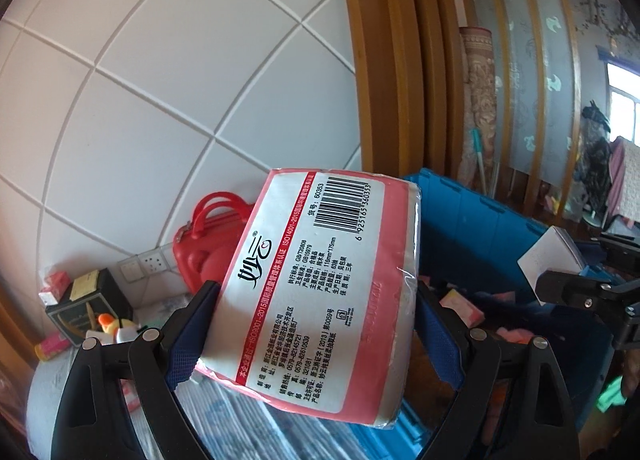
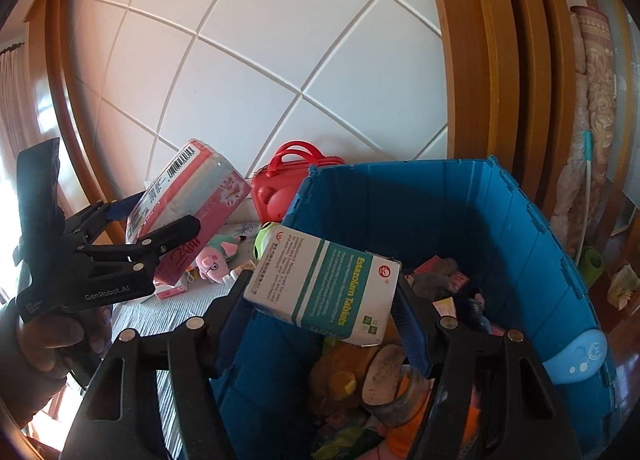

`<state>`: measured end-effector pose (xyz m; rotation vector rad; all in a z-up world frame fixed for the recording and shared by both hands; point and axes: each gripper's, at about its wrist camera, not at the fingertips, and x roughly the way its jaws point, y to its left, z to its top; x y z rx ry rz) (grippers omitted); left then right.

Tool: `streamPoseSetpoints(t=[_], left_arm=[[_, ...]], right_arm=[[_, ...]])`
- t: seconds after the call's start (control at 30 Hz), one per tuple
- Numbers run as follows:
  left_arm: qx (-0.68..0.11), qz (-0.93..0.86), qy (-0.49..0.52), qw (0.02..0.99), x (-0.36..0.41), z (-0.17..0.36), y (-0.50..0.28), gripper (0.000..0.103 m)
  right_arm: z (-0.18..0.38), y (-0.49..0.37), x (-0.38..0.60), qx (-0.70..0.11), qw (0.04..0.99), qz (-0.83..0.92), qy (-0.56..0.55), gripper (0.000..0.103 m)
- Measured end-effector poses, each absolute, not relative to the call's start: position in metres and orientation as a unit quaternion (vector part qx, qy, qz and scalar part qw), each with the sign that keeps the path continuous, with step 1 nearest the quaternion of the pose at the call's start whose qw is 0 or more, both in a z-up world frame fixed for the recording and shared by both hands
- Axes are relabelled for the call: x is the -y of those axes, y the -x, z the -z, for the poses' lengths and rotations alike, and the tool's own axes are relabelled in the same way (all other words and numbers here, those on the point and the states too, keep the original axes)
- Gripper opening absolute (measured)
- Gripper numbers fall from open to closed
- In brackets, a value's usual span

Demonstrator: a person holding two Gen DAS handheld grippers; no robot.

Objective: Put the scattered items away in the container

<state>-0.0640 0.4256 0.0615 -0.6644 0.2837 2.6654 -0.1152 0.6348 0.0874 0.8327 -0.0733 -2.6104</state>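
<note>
Left gripper (image 1: 316, 324) clamps a pink tissue pack (image 1: 320, 280), blue pads pressed on both its sides, pack held tilted in the air, barcode label facing the camera. From the right wrist view the same pack (image 2: 188, 196) sits up and left of the blue bin (image 2: 520, 228), outside its rim, over the table's left part. Right gripper (image 2: 324, 296) grips a white-teal tablet box (image 2: 324, 284) between both fingers, tilted, held over the bin's near-left corner. Bin already holds mixed items: plush toys, small packets, a tape roll (image 2: 388, 380). Light blue gadget (image 2: 580, 356) hangs on the bin's right rim. Red case (image 2: 288, 184) stands behind the bin at the table's back edge, against the white wall. Pink pig plush (image 2: 218, 256) lies on the table left of the bin. Black box (image 1: 92, 308) at the table's far-left corner, orange-white toy (image 1: 116, 328) just beside it.
</note>
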Motion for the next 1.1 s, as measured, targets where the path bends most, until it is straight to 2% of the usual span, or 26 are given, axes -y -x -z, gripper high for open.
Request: streamPoseSetpoints(t=[0.53,1.1], left_arm=[[-0.138,-0.92,0.232,0.285,-0.543,-0.062,0.068,0.092],[-0.146,-0.907,0.237,0.316,-0.58,-0.056,0.073,0.092]], right_arm=[[-0.072,0.116,-0.719,0.068,0.123,0.94,-0.312,0.065],[-0.064,0.118,-0.75,0.082,0.091,0.939,-0.321,0.065]])
